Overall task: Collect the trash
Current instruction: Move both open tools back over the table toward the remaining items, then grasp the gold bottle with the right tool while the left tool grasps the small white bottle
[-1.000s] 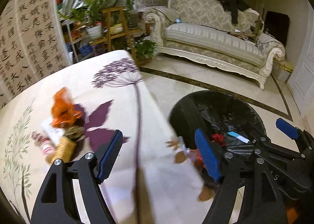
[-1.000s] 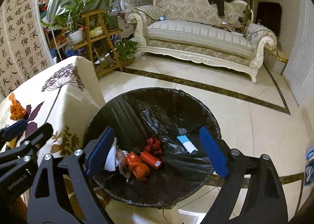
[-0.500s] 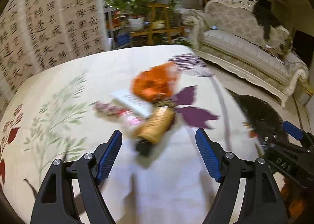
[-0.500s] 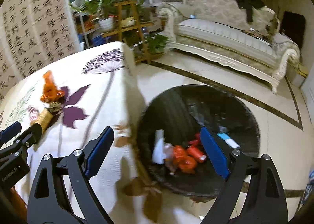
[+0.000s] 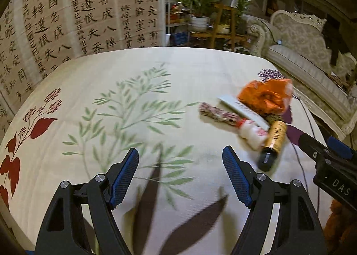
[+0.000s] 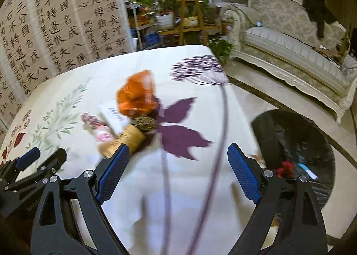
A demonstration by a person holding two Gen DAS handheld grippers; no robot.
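A pile of trash lies on the floral tablecloth: an orange plastic bag, a white paper slip, a pink-patterned wrapper and a gold bottle with a black cap. The pile also shows in the right wrist view, with the orange bag and gold bottle. My left gripper is open and empty, left of and short of the pile. My right gripper is open and empty over the table, its left finger just in front of the bottle. A black-lined trash bin stands on the floor at the right.
A calligraphy screen stands behind the table. A plant shelf and an ornate sofa are beyond it. The table's right edge drops to a tiled floor. The bin holds red trash.
Both grippers have swung left, away from the bin and over the table. The trash pile now lies in front of them. Both stay open and empty.
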